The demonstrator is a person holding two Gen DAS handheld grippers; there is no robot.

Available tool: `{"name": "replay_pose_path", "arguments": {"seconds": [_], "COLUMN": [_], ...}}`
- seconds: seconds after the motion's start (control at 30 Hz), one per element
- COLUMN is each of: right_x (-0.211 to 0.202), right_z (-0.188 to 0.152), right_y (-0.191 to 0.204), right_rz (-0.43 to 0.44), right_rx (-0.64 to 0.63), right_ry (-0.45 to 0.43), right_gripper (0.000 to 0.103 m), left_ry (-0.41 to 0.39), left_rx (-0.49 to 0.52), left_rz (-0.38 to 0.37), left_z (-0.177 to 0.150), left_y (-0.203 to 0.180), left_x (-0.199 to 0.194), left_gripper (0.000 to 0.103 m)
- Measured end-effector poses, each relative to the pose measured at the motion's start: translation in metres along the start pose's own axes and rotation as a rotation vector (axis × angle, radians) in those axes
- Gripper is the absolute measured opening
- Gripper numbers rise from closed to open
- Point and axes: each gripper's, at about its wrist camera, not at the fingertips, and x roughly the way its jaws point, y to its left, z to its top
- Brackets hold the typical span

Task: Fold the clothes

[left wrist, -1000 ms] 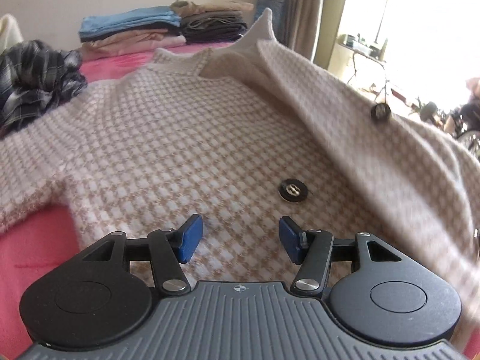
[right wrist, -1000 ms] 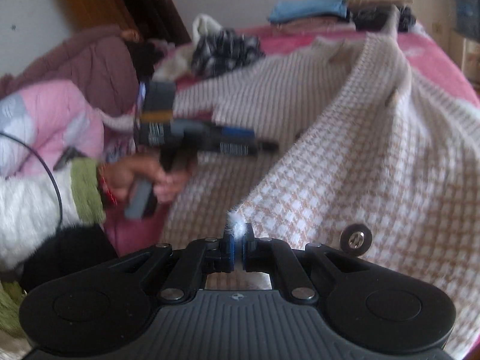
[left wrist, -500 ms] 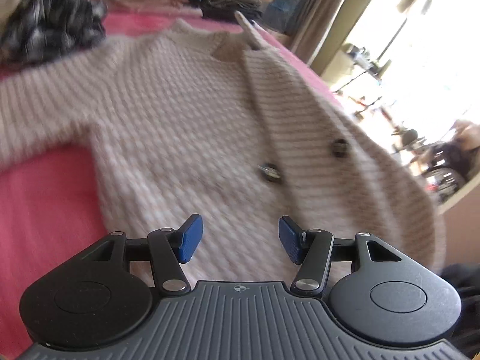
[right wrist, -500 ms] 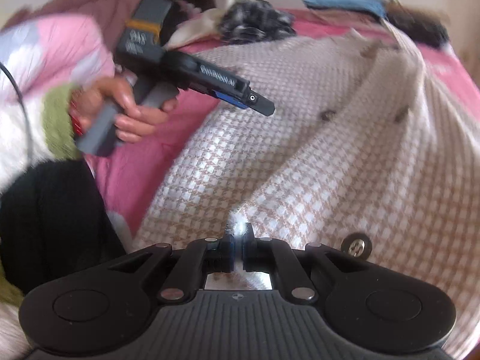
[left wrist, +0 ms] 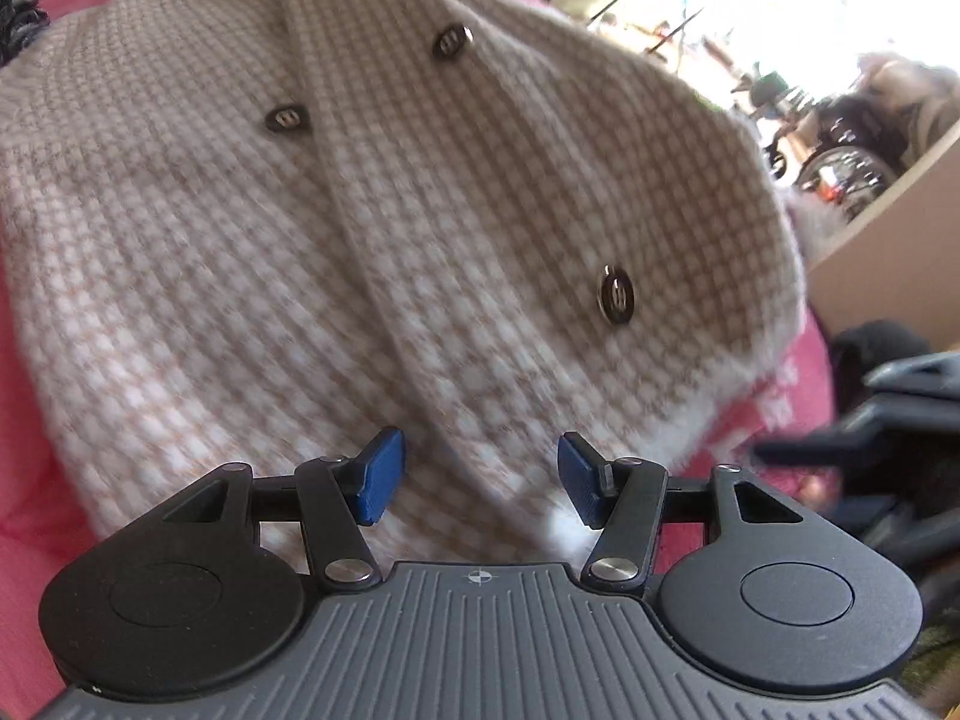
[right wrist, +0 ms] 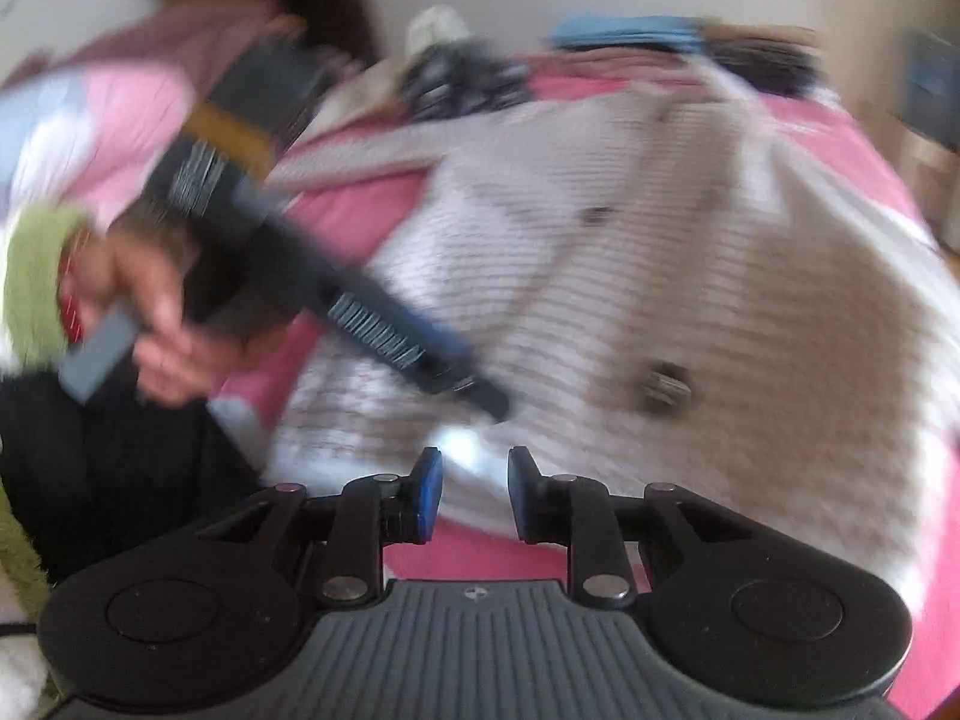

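Observation:
A beige-and-white checked cardigan (left wrist: pixel 420 240) with dark buttons (left wrist: pixel 617 297) lies spread on the pink bed cover (left wrist: pixel 36 480), its front panels closed over each other. My left gripper (left wrist: pixel 480 483) hovers open just above the cardigan's bottom hem, nothing between its blue pads (left wrist: pixel 381 480). In the right wrist view the cardigan (right wrist: pixel 720 300) is blurred. My right gripper (right wrist: pixel 474 492) is at the hem's near edge and its jaws are opening, with the white hem lying just beyond the pads, not pinched. The left gripper (right wrist: pixel 474 390), held in a hand (right wrist: pixel 156 324), points at the hem from the left.
A stack of folded clothes (right wrist: pixel 630 36) and a crumpled dark plaid garment (right wrist: pixel 462 78) sit at the bed's far end. A cardboard box (left wrist: pixel 888 252) stands past the bed's right edge. A green cuff (right wrist: pixel 36 276) and pink clothing are at the left.
The right gripper has let go of the cardigan's edge, and the lifted front panel now lies flat. Both grippers have swung along the cardigan to its bottom hem.

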Motion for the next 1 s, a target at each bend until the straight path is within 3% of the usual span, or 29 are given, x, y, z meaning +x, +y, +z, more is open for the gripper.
{"name": "replay_pose_path", "arguments": {"seconds": [0.17,0.3,0.37,0.47,0.57,0.73,0.87,1.0], "right_x": [-0.058,-0.068,-0.070,-0.072,-0.073,-0.065,-0.049,-0.043], "right_z": [-0.035,-0.051,-0.056,-0.061,-0.063,-0.052,-0.043,-0.040], "right_y": [-0.065,-0.117,-0.144,-0.179,-0.204,-0.221,-0.223,-0.211], "right_rz": [-0.210,-0.343,-0.312,-0.189,-0.069,0.046,0.105,0.097], "right_rx": [0.195,0.358,0.500,0.695,0.830,0.887,0.903,0.867], "right_ry": [-0.058,-0.008,-0.019,-0.078,-0.142,-0.189,-0.182,-0.178], "right_gripper": [0.026,0.026,0.026,0.028,0.038,0.046,0.050,0.052], "left_ry": [-0.041,-0.064,-0.077,-0.098,-0.114,-0.146,-0.160,-0.140], "left_rx": [-0.035,-0.064,-0.051,-0.030,-0.039,-0.060,-0.056,-0.131], "left_rz": [0.089,0.150,0.184,0.225,0.243,0.258,0.267,0.192], "left_z": [-0.008,-0.008,-0.010,-0.014,-0.017,-0.023,-0.024,-0.024], "left_y": [-0.013,-0.021,-0.027,-0.034,-0.040,-0.045,-0.050,-0.038], "left_x": [0.002,0.003,0.004,0.006,0.006,0.003,0.004,-0.002], "left_gripper": [0.056,0.054,0.052,0.049,0.044,0.032,0.029,0.030]}}
